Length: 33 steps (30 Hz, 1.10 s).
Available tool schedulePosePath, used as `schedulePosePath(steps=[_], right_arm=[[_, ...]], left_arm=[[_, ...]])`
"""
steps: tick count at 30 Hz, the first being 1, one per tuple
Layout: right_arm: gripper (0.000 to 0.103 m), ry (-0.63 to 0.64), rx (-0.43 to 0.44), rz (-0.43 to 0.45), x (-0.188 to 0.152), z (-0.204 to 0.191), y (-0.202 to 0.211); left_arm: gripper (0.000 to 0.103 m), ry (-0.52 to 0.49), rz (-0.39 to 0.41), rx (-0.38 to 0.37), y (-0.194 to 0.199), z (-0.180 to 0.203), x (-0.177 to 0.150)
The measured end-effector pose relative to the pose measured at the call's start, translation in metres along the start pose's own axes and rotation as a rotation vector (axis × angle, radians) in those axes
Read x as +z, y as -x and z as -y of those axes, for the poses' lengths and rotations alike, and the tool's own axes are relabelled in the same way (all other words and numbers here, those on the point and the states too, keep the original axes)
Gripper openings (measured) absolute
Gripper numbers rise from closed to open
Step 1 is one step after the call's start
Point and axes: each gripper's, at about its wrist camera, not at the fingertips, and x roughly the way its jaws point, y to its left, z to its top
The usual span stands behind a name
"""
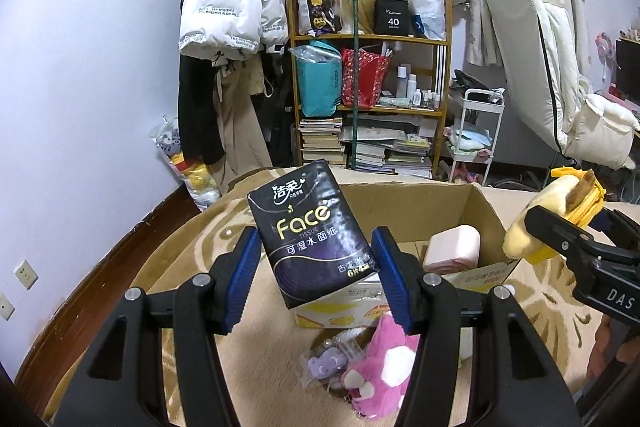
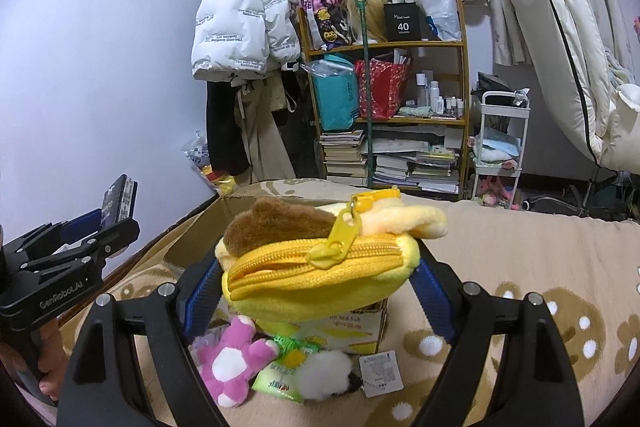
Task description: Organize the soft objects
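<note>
My left gripper (image 1: 315, 277) is shut on a black "Face" tissue pack (image 1: 310, 231) and holds it above the near edge of an open cardboard box (image 1: 486, 205). A pink soft item (image 1: 454, 245) lies inside the box. My right gripper (image 2: 318, 293) is shut on a yellow zippered plush pouch (image 2: 320, 267) and holds it over the box (image 2: 360, 327); it shows at the right of the left wrist view (image 1: 560, 239). A pink plush toy (image 1: 380, 375) lies on the blanket in front of the box, and also shows in the right wrist view (image 2: 230, 359).
A small purple plush (image 1: 326, 365), a green packet (image 2: 282, 373) and a white plush with a tag (image 2: 326, 373) lie by the box on the beige blanket (image 2: 520, 267). A loaded shelf (image 1: 368, 95), hanging coats (image 1: 228, 11) and a white cart (image 1: 476, 135) stand behind.
</note>
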Motion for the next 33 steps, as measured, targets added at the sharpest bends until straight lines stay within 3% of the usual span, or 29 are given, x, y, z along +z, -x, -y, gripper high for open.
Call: schedulePosePath(steps=[14, 24, 27, 30, 33], right_arm=[[0.089, -0.010, -0.010, 0.004, 0.017, 0.018, -0.025], [0.089, -0.015, 0.028, -0.032, 0.015, 0.027, -0.061], [0.090, -0.026, 0.055, -0.038, 0.011, 0.028, -0.069], [0.090, -0.028, 0.071, -0.049, 0.007, 0.030, -0.079], [0.091, -0.043, 0.075, -0.071, 0.002, 0.034, -0.088]], left_arm=[[0.056, -0.023, 0.034, 0.002, -0.022, 0.009, 0.001], [0.056, -0.028, -0.031, 0.001, -0.051, 0.010, 0.000], [0.056, -0.031, -0.082, 0.020, -0.060, 0.009, -0.002], [0.066, -0.031, -0.156, 0.044, -0.067, 0.003, -0.004], [0.082, 0.010, -0.208, 0.089, -0.066, -0.011, -0.010]])
